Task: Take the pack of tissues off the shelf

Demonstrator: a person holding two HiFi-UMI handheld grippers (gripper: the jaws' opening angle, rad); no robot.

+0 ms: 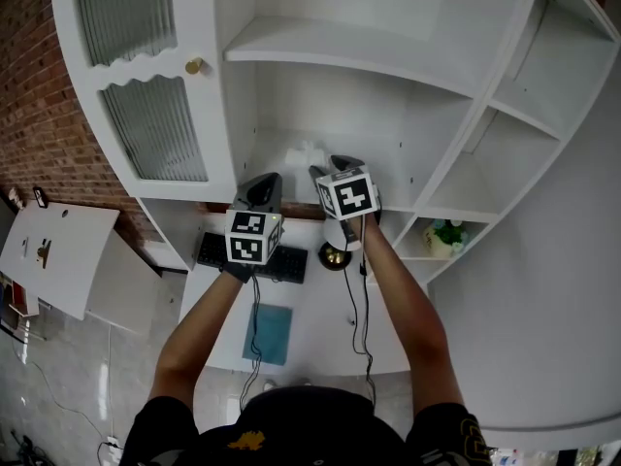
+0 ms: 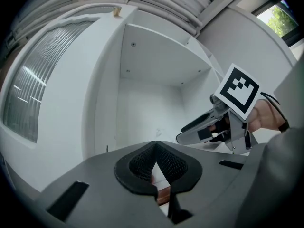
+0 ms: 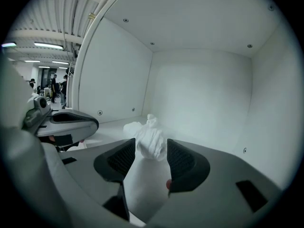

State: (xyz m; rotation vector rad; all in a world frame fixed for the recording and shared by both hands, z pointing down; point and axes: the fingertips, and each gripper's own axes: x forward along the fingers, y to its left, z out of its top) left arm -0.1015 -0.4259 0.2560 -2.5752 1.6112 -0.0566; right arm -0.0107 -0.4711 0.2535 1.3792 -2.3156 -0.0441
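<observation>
The pack of tissues (image 1: 303, 152) is a white, crumpled bundle lying on the white shelf (image 1: 281, 178), near the back of its compartment. In the right gripper view the pack (image 3: 148, 139) sits between my right gripper's (image 3: 151, 146) fingertips; the jaws stand apart and a thin gap shows at the left pad. In the head view my right gripper (image 1: 330, 168) reaches into the compartment just right of the pack. My left gripper (image 1: 264, 186) hangs at the shelf's front edge, left of the pack. Its pads meet at the tip with nothing between them (image 2: 155, 146).
A cabinet door with ribbed glass (image 1: 155, 129) and a brass knob (image 1: 194, 65) closes the space to the left. Another shelf board (image 1: 359, 51) lies above. Below on the desk are a black keyboard (image 1: 252, 257), a teal pad (image 1: 268, 333) and a small plant (image 1: 446, 234).
</observation>
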